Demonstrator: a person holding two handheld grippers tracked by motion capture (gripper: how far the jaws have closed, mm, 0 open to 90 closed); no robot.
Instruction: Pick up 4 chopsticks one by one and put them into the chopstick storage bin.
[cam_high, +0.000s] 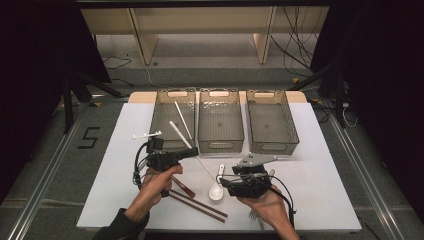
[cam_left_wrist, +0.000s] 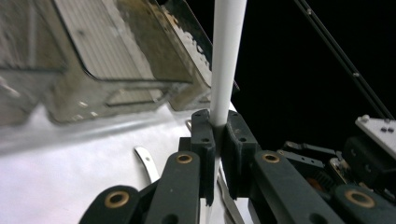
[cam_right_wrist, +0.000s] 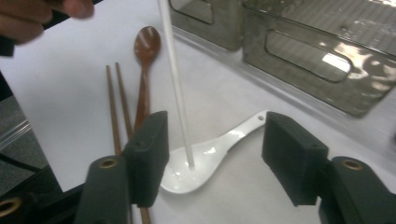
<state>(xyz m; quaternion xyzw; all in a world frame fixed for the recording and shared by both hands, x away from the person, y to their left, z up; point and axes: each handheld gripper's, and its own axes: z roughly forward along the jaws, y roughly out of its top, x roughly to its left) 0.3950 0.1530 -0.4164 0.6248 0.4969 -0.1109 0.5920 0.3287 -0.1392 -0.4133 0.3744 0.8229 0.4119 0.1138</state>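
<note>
1. On the far left of the table (cam_high: 310, 165) lies a white fork (cam_high: 146, 134), not yet sorted.
2. The left bin (cam_high: 173, 119) already holds one white chopstick (cam_high: 183, 120).
3. The left gripper (cam_left_wrist: 217, 122) is clamped on a second white chopstick (cam_left_wrist: 227, 60), lifted at a slant just near of the left bin, its lower end over the white spoon (cam_right_wrist: 210, 156).
4. Brown chopsticks (cam_high: 197, 204) and a brown spoon (cam_high: 184, 187) lie near the left hand, waiting.
5. The middle bin (cam_high: 220, 120) looks empty.
6. The right gripper (cam_right_wrist: 212, 156) stands wide, holding nothing, above the white spoon.
7. The right bin (cam_high: 271, 121) looks empty, so most sorting remains.
</note>
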